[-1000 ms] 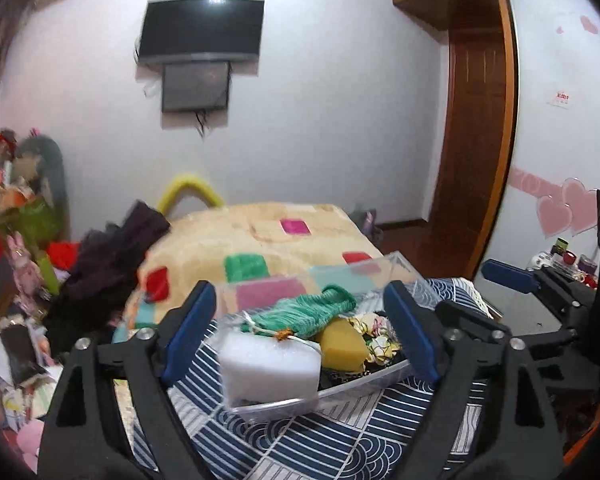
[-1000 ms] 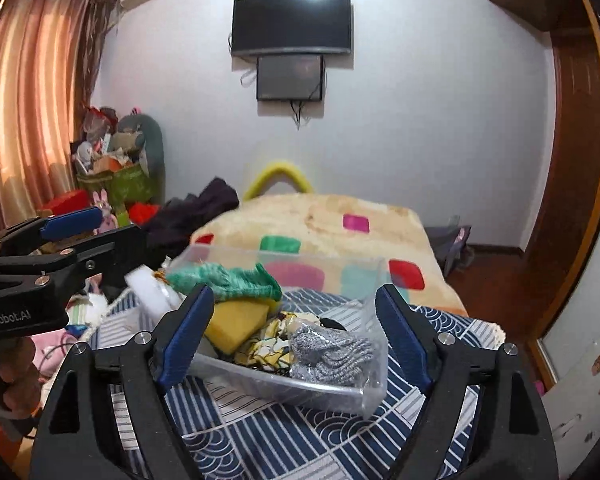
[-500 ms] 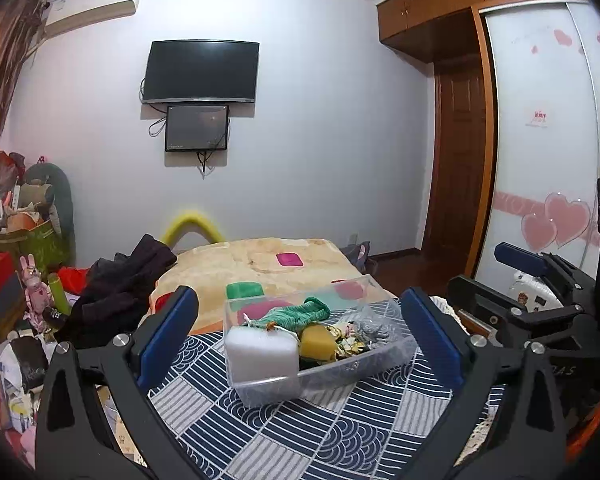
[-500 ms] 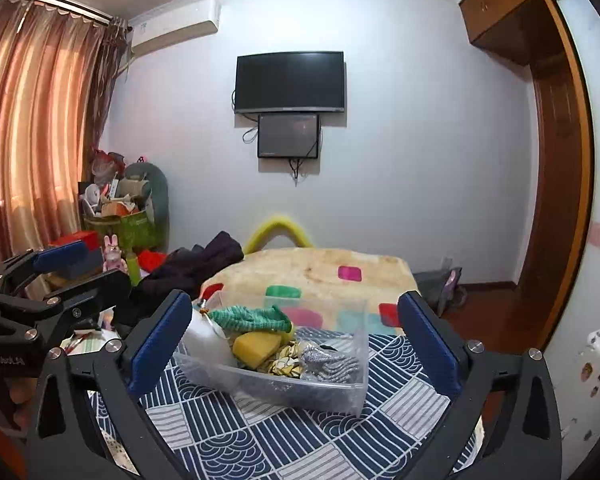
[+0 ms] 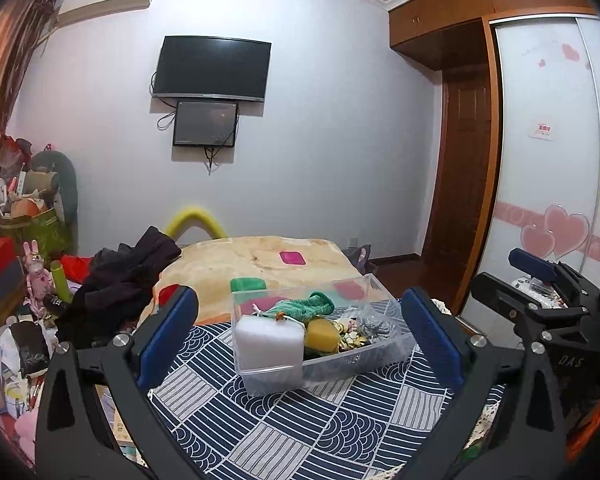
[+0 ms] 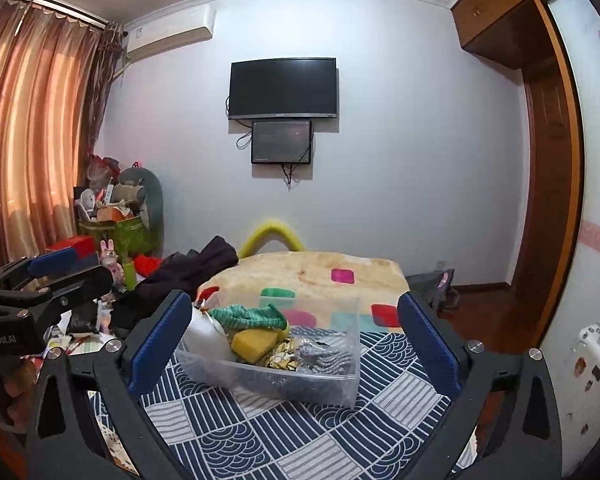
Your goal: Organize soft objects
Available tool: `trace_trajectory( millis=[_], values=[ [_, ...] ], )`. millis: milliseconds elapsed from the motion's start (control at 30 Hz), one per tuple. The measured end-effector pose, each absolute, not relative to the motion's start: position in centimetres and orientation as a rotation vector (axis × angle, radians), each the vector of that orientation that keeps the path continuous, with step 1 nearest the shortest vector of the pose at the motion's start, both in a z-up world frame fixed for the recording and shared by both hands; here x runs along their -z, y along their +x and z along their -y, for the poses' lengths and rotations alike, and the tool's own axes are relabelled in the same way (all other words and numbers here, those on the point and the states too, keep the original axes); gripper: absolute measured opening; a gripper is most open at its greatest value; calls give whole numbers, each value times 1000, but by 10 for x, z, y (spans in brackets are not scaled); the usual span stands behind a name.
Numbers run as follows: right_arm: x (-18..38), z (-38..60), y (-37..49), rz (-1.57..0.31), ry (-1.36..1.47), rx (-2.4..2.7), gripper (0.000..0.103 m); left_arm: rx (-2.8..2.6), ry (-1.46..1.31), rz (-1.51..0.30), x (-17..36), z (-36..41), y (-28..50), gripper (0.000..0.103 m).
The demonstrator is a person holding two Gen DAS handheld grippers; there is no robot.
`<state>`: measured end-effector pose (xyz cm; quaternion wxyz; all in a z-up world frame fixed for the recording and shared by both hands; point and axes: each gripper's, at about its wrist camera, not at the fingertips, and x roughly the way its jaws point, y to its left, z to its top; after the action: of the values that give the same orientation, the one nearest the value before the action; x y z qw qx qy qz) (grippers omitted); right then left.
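Observation:
A clear plastic bin (image 5: 396, 350) (image 6: 340, 384) stands on the blue-and-white patterned tablecloth (image 5: 300, 432) (image 6: 292, 440). It holds a white sponge block (image 5: 269, 340), a green knitted cloth (image 5: 306, 307) (image 6: 252, 316), a yellow sponge (image 5: 322, 334) (image 6: 254, 345), a gold patterned cloth (image 6: 282, 356) and a silver-grey cloth (image 6: 324, 354). My left gripper (image 5: 300, 332) is open and empty, held back from the bin. My right gripper (image 6: 294, 338) is open and empty, also back from the bin. Each gripper shows at the edge of the other's view.
Behind the table is a bed with a beige blanket (image 5: 260, 264) with coloured squares and dark clothes (image 5: 128, 276). Clutter and boxes fill the left floor (image 5: 16, 280). A wardrobe (image 5: 548, 200) and a door stand on the right. A TV (image 5: 212, 68) hangs on the wall.
Both grippers have pulled back and up from the bin, which now looks smaller and farther away. Both stay open and empty.

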<state>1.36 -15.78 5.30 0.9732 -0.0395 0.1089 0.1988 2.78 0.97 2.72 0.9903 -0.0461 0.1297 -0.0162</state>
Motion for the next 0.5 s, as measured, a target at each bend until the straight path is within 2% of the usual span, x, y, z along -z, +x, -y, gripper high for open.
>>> trace_trajectory(
  millis=[500],
  values=[
    [-53, 161, 12, -225, -62, -413, 103, 41, -89, -266, -25, -7, 27, 103]
  ],
)
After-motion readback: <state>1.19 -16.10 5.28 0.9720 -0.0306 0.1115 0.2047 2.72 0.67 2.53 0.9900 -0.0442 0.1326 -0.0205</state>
